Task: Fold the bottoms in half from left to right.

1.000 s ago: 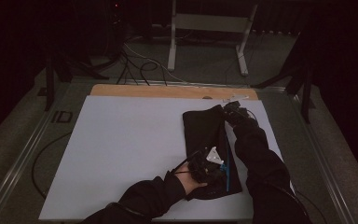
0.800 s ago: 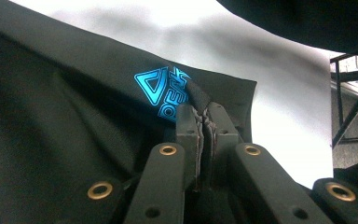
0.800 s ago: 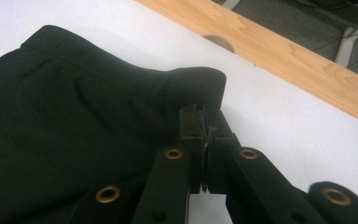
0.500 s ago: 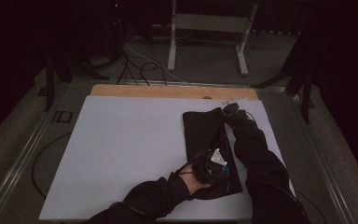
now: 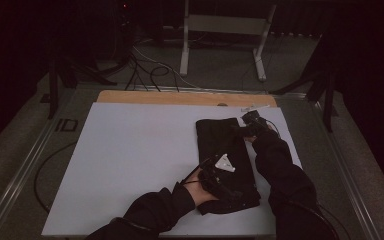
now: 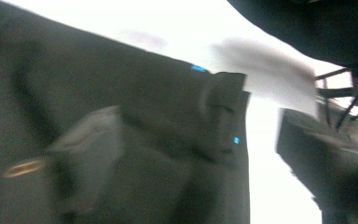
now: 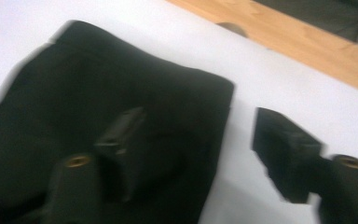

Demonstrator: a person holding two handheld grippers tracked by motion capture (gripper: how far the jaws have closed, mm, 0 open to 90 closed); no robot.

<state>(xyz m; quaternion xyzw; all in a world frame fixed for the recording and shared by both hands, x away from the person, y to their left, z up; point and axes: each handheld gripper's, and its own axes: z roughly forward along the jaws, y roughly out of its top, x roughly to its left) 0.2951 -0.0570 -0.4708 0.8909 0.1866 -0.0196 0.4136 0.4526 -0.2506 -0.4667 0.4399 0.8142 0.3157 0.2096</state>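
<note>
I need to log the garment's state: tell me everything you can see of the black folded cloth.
The black folded cloth lies flat on the white table sheet, right of centre, as a long rectangle running away from the person. It looks like matte woven fabric with stitched seams and small blue marks near one edge. Both grippers hover over its ends, jaws just opened, neither pinching it.

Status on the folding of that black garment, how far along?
Done: the black garment lies folded into a narrow strip on the white table. In hand: both tools have just been opening; the right hand-held gripper has one jaw over the far corner and one over bare table, nothing pinched. The left hand-held gripper sits over the near end, apparently released. Left: perhaps another fold; can't tell.
</note>
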